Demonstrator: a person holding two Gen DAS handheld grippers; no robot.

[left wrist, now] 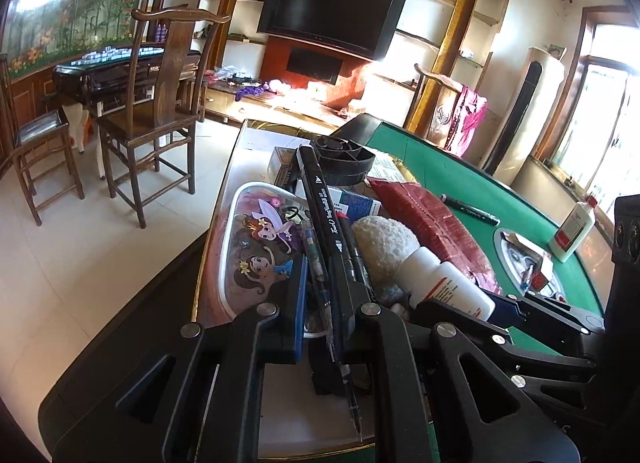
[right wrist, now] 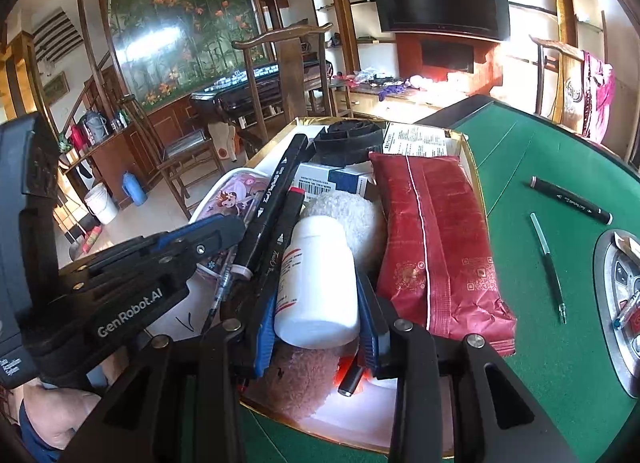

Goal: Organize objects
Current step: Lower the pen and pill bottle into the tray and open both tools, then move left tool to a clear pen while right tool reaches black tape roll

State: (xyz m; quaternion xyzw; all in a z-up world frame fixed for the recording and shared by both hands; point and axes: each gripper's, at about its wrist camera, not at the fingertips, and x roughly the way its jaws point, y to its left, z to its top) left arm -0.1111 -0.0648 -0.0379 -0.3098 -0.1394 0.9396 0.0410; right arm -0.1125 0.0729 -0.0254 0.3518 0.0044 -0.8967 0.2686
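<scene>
**Both jaws loaded over a crowded box — spill risk on release**

Pinched between the right gripper (right wrist: pixel 316 343) pads: white bottle (right wrist: pixel 318 283), lying along the fingers, base toward the camera. Left gripper (left wrist: pixel 320 315) nearly pressed together on a thin pen (left wrist: pixel 320 283), with a black marker (left wrist: pixel 320 199) leaning across the same fingers — whether also clamped, cannot tell.

Both loads over the white gold-edged box (right wrist: pixel 474 167), already packed: red packet (right wrist: pixel 432 247), fluffy white toy (right wrist: pixel 344 207), cartoon pencil case (left wrist: pixel 248 247), small cartons, black round holder (left wrist: pixel 344 155).

Still out on the green felt table (right wrist: pixel 520 167): second marker (right wrist: pixel 572 201), slim pen (right wrist: pixel 548 263), second white bottle (left wrist: pixel 572 227).

Likely trouble:
- Bottle smooth and round; let go onto the soft toy, apt to roll against the packet or tip over the box's near edge.
- Pen thin; could slip sideways through the pads.
- Leaning marker liable to be levered out by any left-hand twist.
- Grippers near each other — knock possible.
</scene>
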